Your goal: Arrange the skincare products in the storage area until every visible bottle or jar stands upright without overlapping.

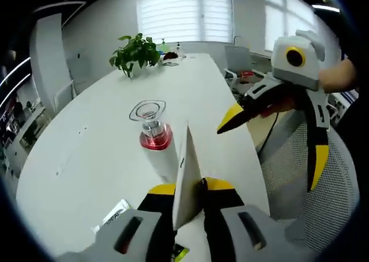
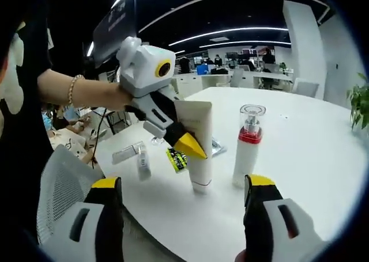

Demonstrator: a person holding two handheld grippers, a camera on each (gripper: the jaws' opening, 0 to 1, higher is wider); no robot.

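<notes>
While clamped on the flat crimped end of a cream tube (image 1: 185, 175), left gripper (image 1: 187, 188) with yellow-tipped fingers (image 1: 163, 189) closed tight on either side of it. Seen from the right gripper view, same left gripper (image 2: 181, 136) gripping that tube (image 2: 199, 150), which stands cap-down on the white surface (image 2: 311, 158). Just beside the tube, standing upright, a white pump bottle (image 2: 248, 150) with a red collar and a clear cap; in the left gripper view, same pump bottle (image 1: 154, 138) right behind the tube, whether touching cannot tell. Right gripper (image 2: 187, 201) held apart from everything, fingers (image 2: 108, 193) spread wide and gripping nothing; in the left gripper view, same right gripper (image 1: 271, 144) off to the side with fingers splayed above a mesh chair (image 1: 311, 204). Near the surface edge, lying flat, a small white tube (image 2: 143, 161), a grey packet (image 2: 125, 153) and a yellow-green sachet (image 2: 176, 159); printing on all too small to read. By the left fingers, a white packet (image 1: 115, 213) with dark lettering, unreadable. At the far end, a potted plant (image 1: 135, 53).
</notes>
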